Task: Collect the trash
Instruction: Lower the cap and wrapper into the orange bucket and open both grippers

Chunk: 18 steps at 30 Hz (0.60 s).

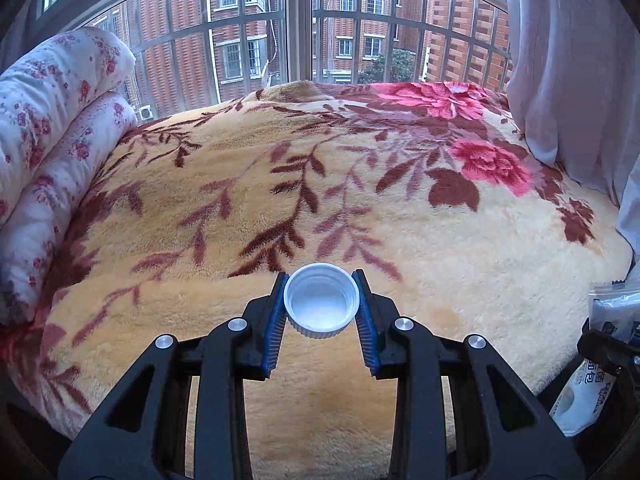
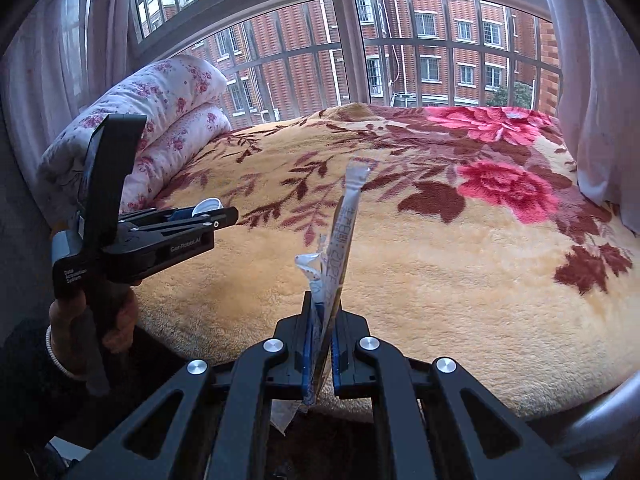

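Over the bed: both claws hang above the fuzzy cream blanket with dark red leaves and pink roses, window with metal bars straight ahead.
Left claw: left claw is pinching a white ribbed plastic bottle cap between its blue-lined fingers, one pad on each side of the rim.
Cap: open side faces the camera, so you look right into it; it's held up off the blanket, not resting on it.
Right claw: right claw is pressed together on a crinkly clear-and-white plastic wrapper with printed text.
Wrapper: stands nearly upright out of the pads, leaning a bit right, with a torn bit folding off to the left and its lower end poking out below the fingers.
Side view: the right wrist camera catches the left claw from the side, cap peeking out on top, a hand gripping the handle.
Bedding: folded white quilt with small pink flowers stacked at the left edge of the bed.
Curtains: sheer pale curtain hangs at the right.
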Motion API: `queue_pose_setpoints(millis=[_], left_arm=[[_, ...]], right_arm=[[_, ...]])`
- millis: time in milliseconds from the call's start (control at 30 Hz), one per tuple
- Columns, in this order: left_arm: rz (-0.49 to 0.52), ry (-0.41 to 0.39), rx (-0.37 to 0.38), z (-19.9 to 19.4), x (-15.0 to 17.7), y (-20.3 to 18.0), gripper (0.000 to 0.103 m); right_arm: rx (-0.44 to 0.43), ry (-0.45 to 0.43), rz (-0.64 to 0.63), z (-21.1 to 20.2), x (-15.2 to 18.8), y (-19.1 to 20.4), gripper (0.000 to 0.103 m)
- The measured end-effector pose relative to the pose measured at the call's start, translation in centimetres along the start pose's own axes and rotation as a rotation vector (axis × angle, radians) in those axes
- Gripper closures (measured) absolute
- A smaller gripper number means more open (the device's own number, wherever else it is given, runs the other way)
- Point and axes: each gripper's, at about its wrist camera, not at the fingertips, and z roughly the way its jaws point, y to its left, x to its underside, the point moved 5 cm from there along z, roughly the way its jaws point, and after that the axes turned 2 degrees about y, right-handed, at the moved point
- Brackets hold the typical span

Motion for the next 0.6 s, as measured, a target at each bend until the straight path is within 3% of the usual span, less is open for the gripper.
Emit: queue_pose_setpoints(millis=[400,600], left_arm=[[0.047,0.040,0.016,-4.0,7.5,-1.0,0.072],[0.075,0.106,0.045,-4.4,11.7,-1.9,0.072]], right_arm=[[-0.032,0.063,-0.041,-1.3,4.3,2.9,0.096],[-0.056,0.115,-0.071,-1.6,7.2,3.8,0.096]])
